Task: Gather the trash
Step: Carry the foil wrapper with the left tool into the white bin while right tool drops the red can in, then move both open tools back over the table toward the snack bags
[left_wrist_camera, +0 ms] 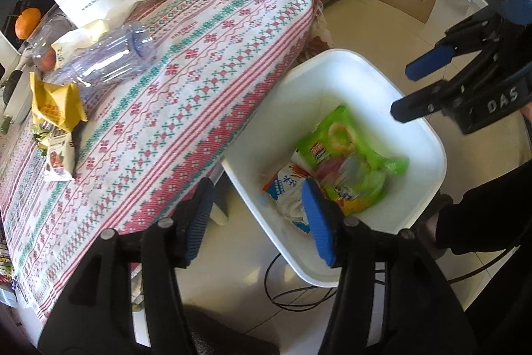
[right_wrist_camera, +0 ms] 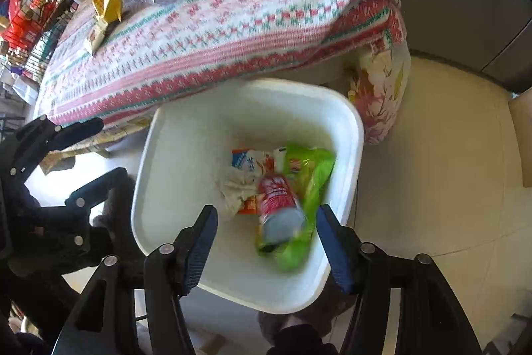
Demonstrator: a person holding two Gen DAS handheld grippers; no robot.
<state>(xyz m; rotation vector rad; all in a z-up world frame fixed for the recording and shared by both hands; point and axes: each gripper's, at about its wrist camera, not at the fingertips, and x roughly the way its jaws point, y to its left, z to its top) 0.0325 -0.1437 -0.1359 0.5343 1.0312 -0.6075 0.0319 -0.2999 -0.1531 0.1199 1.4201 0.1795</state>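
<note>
1. Beside the table (left_wrist_camera: 232, 32) with the pink and green cloth, a big white bin (left_wrist_camera: 349, 82) stands on the floor, right up against the table's edge.
2. Both tools hang over the bin and point down into it.
3. Down in the bin lie a green snack bag (right_wrist_camera: 312, 175), a red can (right_wrist_camera: 277, 198), a blue and orange wrapper (left_wrist_camera: 282, 185) and some crumpled paper (right_wrist_camera: 236, 188).
4. More trash waits up on the table, well apart from the bin: a clear plastic bottle (left_wrist_camera: 109, 55), then a yellow wrapper (left_wrist_camera: 55, 103), then a small snack packet (left_wrist_camera: 60, 158).
5. The bottle lies on its side. Its long way runs slanting across the cloth, with the cap end pointing to the middle of the table.
6. The left gripper (left_wrist_camera: 259, 218) is about half open and holds nothing. It sits at the side of the bin next to the table.
7. The right gripper (right_wrist_camera: 266, 242) is about half open too, and nothing is pinched in it. The can and green bag show between its pads, but they are down in the bin and look blurry, so I think they were only just let go.
8. I think the left gripper is nearer the trash on the table. The small packet and yellow wrapper lie closest to it, up and to the left in its view.
</note>
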